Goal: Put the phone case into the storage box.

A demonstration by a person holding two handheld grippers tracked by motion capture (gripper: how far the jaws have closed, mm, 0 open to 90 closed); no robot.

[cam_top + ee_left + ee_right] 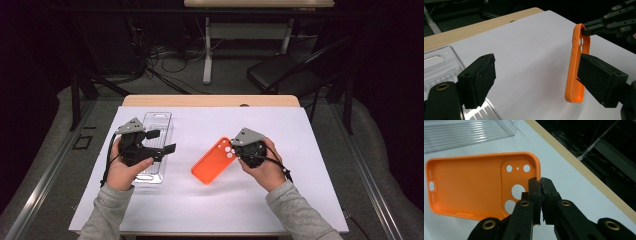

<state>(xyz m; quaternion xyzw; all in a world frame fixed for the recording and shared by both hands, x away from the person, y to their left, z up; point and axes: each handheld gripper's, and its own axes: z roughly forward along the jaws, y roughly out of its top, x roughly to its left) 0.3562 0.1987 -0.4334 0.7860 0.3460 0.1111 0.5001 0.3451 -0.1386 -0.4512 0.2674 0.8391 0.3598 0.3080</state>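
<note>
Overhead, the right gripper [239, 150] clamps the orange phone case [214, 161] at its camera end, over the white sheet [200, 125]. Left gripper [162, 141] hovers above a clear tray [157, 120], jaws apart. Right gripper view: jaws pinch the case's rim [537, 173].

A wooden surface [210, 100] carries a white sheet [280, 200] that covers most of it, leaving a strip of wood bare along the far edge, with a clear plastic tray [158, 121] lying on the sheet's left side.
</note>
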